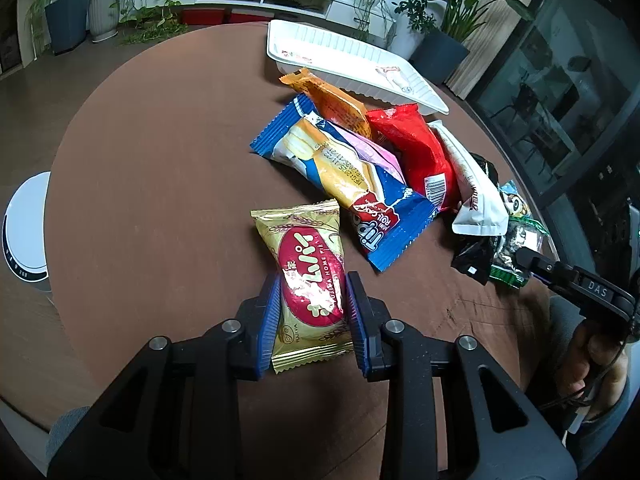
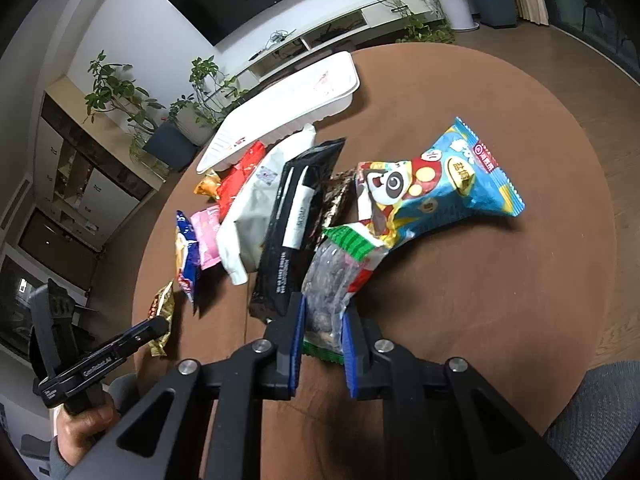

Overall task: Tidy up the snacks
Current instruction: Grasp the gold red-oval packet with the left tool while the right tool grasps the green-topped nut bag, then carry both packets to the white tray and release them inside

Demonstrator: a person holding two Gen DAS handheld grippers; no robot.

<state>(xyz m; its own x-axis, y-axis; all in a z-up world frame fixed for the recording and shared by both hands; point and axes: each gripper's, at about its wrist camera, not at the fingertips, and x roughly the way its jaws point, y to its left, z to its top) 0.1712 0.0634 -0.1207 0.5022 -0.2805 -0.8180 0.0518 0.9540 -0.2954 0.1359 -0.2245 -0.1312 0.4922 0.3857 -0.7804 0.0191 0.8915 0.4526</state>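
Snacks (image 1: 352,168) mostly loose on the brown desk (image 1: 160,160) in the left wrist view, white tray (image 1: 344,56) behind them bare, left gripper (image 1: 312,312) clenched on the gold pie packet (image 1: 308,280). In the right wrist view, right gripper (image 2: 322,332) clamped on the clear green-edged nut bag (image 2: 336,276) beside the panda packet (image 2: 432,188); sorting seemingly barely begun.

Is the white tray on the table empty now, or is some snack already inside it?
Empty. The white tray shows only its bare ribbed bottom in both views; every packet lies outside it on the table.
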